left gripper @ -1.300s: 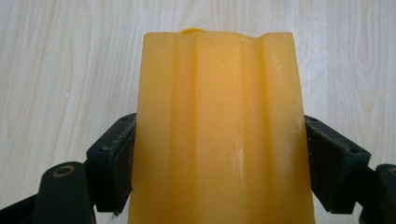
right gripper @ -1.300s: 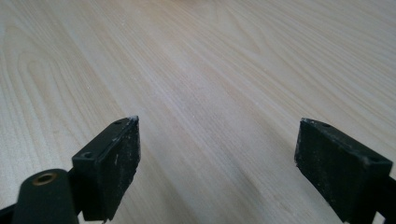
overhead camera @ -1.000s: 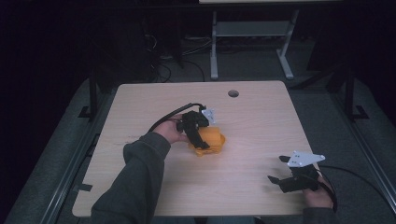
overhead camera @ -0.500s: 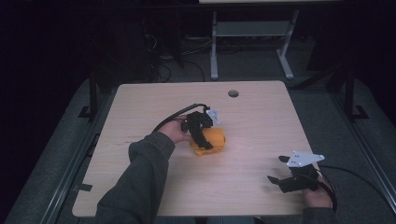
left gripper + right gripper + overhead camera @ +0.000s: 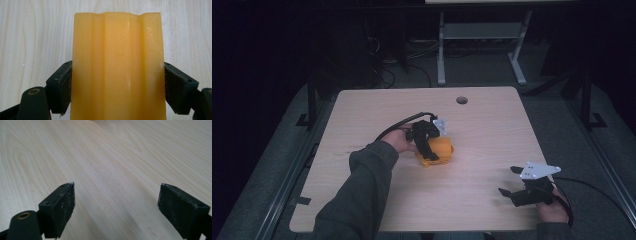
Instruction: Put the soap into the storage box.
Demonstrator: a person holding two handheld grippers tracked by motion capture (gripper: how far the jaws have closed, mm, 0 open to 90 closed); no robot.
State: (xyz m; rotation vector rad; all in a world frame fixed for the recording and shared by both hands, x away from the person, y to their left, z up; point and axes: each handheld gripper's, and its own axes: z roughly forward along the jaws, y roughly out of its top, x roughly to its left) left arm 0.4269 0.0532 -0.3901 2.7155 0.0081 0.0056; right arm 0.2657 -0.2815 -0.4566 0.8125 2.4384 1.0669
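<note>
Over the last second the left gripper (image 5: pixel 428 141) and the orange block (image 5: pixel 438 152) have drifted slightly toward upper centre of the high view; likely a short reposition of the held block, not a release. Block sits mid-frame on the bench (image 5: pixel 492 130). In the left gripper view the block (image 5: pixel 117 67) lies squarely between the jaws, both pads pressed on its sides: gripped. Right gripper (image 5: pixel 526 190), lower right, unmoved, jaws spread wide over bare wood.

High view: dim, dark surround | your gripper views: bright, even | jaws soft-focus | no glare
</note>
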